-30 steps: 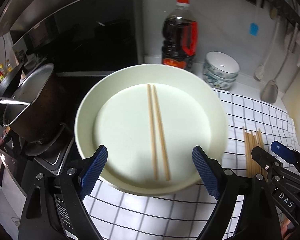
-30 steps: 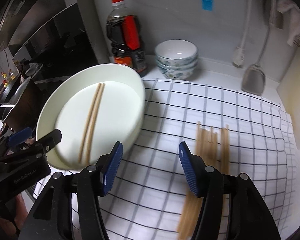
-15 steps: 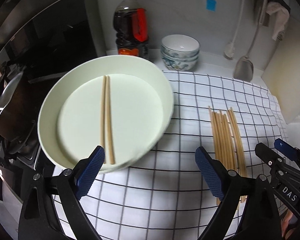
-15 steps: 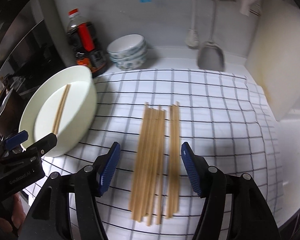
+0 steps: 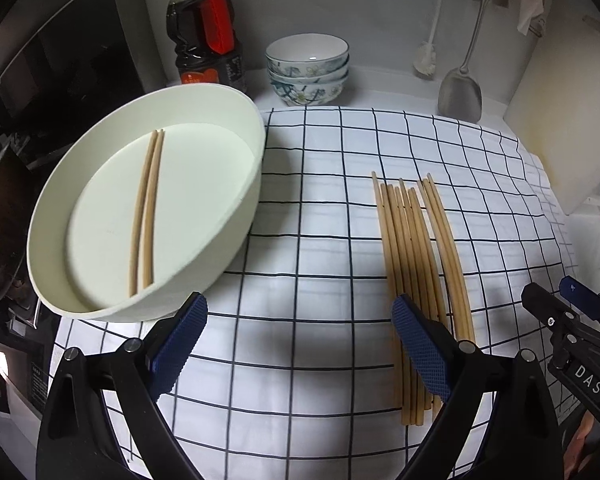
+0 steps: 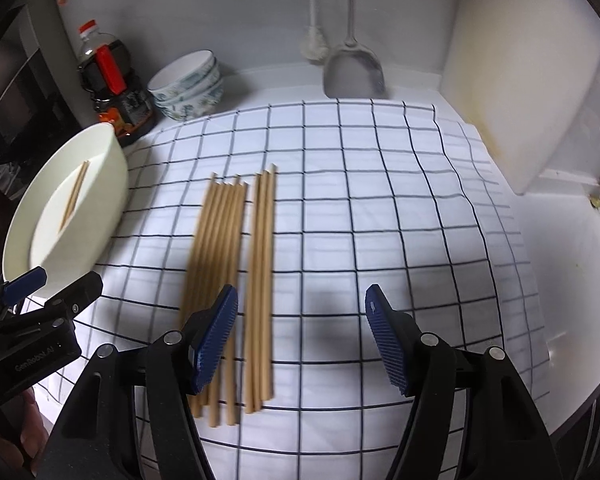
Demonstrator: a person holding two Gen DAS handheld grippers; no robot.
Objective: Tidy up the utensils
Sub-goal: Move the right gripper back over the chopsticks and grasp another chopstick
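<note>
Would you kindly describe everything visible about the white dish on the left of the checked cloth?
The white dish is a wide, shallow, oval-looking basin with a plain upright wall and flat floor, matte and cream-white, perhaps ceramic or melamine. It sits at the left edge of the checked cloth, partly overhanging toward the stove. Two pale wooden chopsticks lie side by side on its floor. Neither gripper touches it.

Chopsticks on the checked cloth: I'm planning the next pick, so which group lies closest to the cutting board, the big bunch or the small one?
The small group, set apart by a gap from the bigger bunch, which lies toward the white dish.
</note>
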